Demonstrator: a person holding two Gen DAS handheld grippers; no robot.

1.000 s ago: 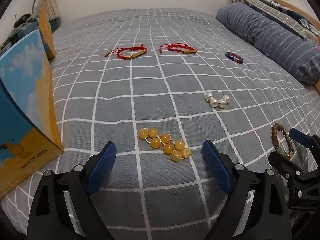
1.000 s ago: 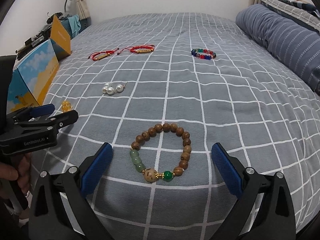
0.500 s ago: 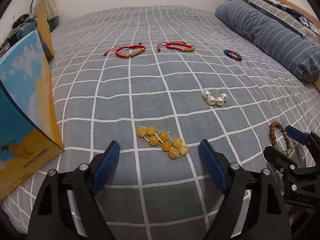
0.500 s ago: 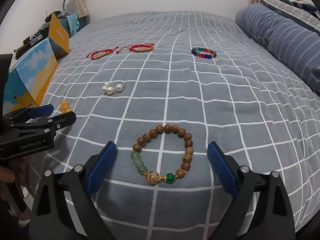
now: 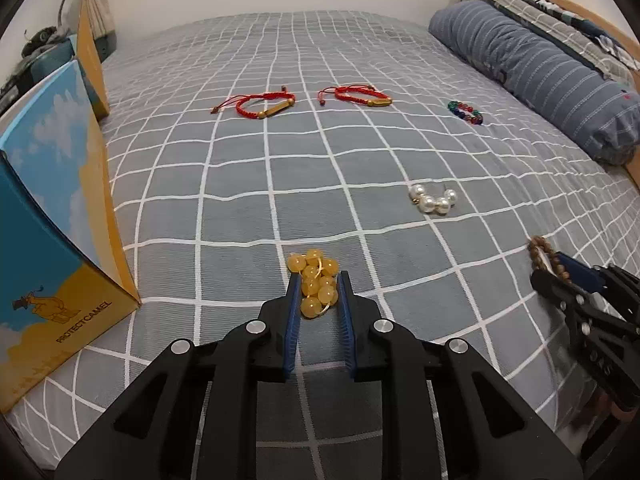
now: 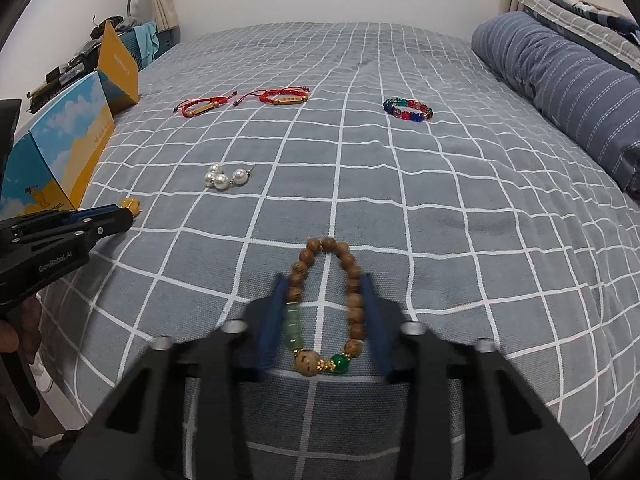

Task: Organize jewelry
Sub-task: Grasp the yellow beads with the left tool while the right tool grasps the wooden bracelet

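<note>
On the checked grey bedspread, both grippers were closing at once. The right gripper was squeezing a wooden-bead bracelet into a narrow loop; its pads pressed the strands, but the jade and green beads sat low in the jaws, so a lift could let the loop slide out. The left gripper was pinching a bunched amber-bead bracelet; round beads might roll free, leaving only the cord caught.

Around them, the blue-and-yellow box stood just left of the amber beads. Farther off lay two red cord bracelets, pearl earrings and a coloured glass-bead bracelet. Nothing blocked either lift.
</note>
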